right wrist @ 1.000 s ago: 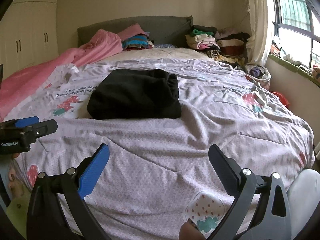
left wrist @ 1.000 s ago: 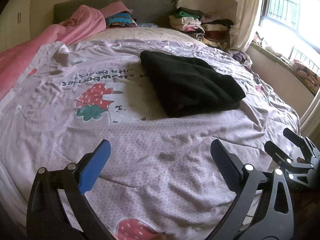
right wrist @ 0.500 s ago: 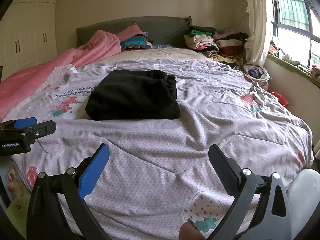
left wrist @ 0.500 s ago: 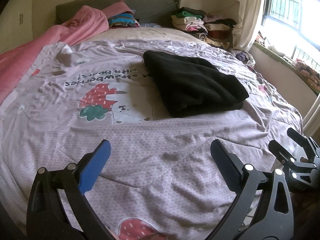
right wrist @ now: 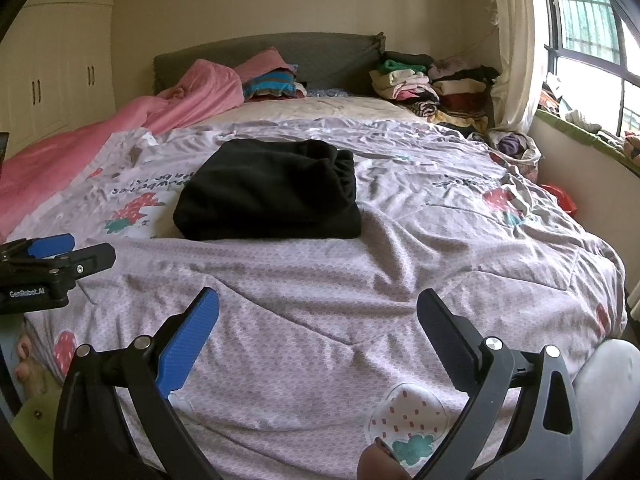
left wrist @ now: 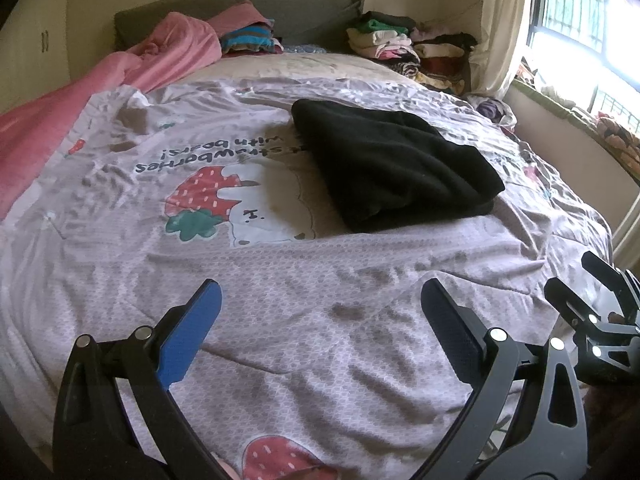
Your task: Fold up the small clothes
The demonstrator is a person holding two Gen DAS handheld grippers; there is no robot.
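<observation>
**Mei:** Left wrist view first. What do you see there?

**Tomas:** I see the left gripper (left wrist: 320,308) low in the picture, above the lilac bed cover (left wrist: 280,288). Its two fingers are spread wide, one with a blue pad (left wrist: 192,332) and one dark, and nothing is between them. They do not touch any clothes.

**Mei:** And where is the garment?

**Tomas:** A black folded garment (left wrist: 392,168) lies flat on the cover, further up the bed and a little to the right of the gripper, well apart from it. It partly covers the strawberry print (left wrist: 204,196) and the printed words beside it.

**Mei:** Does the right wrist view show the same?

**Tomas:** Yes. There the right gripper (right wrist: 318,312) is also spread wide and holds nothing. The black folded garment (right wrist: 268,192) is ahead of it, near the middle of the bed, slightly to the left. At the left edge I see the left gripper (right wrist: 56,256) from the side, over the near corner of the bed.

**Mei:** What else is on the bed?

**Tomas:** A pink blanket (right wrist: 132,128) lies along the left side up to the grey headboard (right wrist: 320,52). Piles of folded clothes (right wrist: 436,88) stand at the head of the bed, on the right, near the curtain (right wrist: 516,48) and the window (right wrist: 592,40).
</observation>
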